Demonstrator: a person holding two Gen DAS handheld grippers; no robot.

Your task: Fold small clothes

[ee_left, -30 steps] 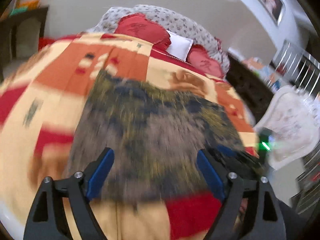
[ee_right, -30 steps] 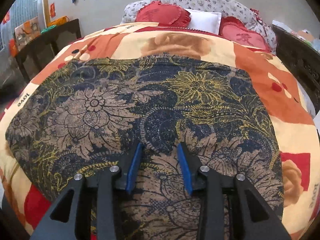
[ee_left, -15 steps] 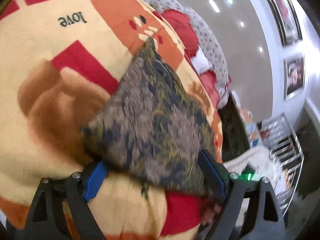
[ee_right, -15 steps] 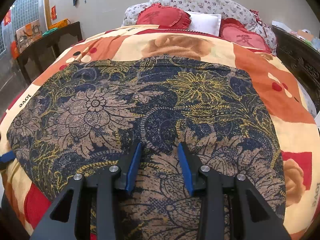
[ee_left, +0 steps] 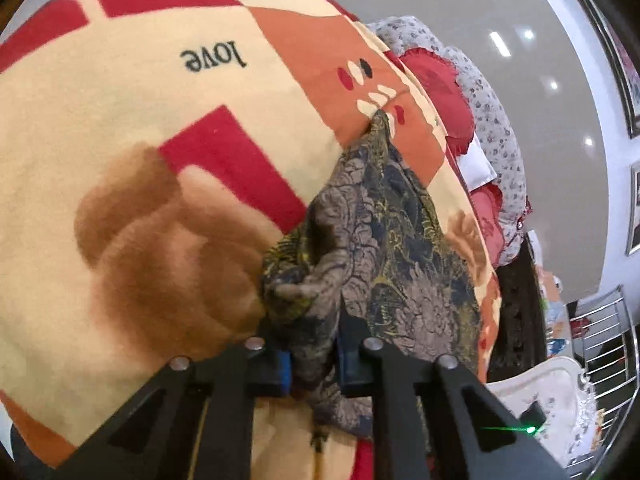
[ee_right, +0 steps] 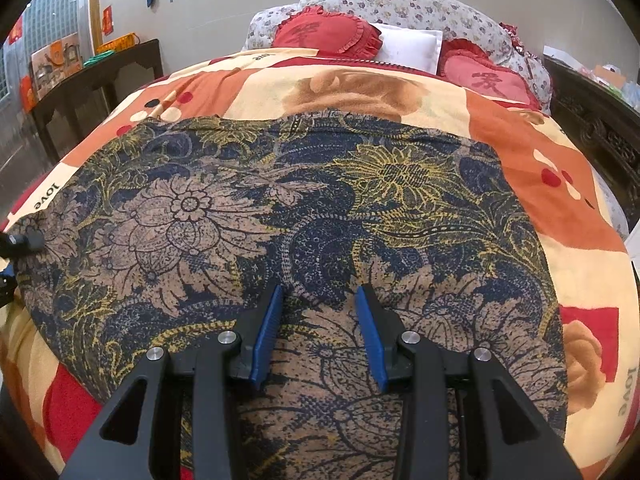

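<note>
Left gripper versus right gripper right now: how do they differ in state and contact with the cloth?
The left gripper is shut, with a bunched fold of the floral cloth pinched between its blue pads; the right gripper stands open with nothing between its pads. The left works at the cloth's edge, where it is gathered and raised off the blanket; the right is over the middle, where the cloth lies flat. Both have black frames and blue pads.

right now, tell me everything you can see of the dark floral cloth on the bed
The floral cloth is a thin, soft-looking fabric printed with tan flowers and yellow leaves on navy. It lies spread mostly flat over the patchwork blanket, far edge fairly straight. The left gripper is shut on its left edge, bunching it into a wrinkled ridge. The right gripper is open, fingers apart over the near middle; whether they touch the cloth is unclear.
</note>
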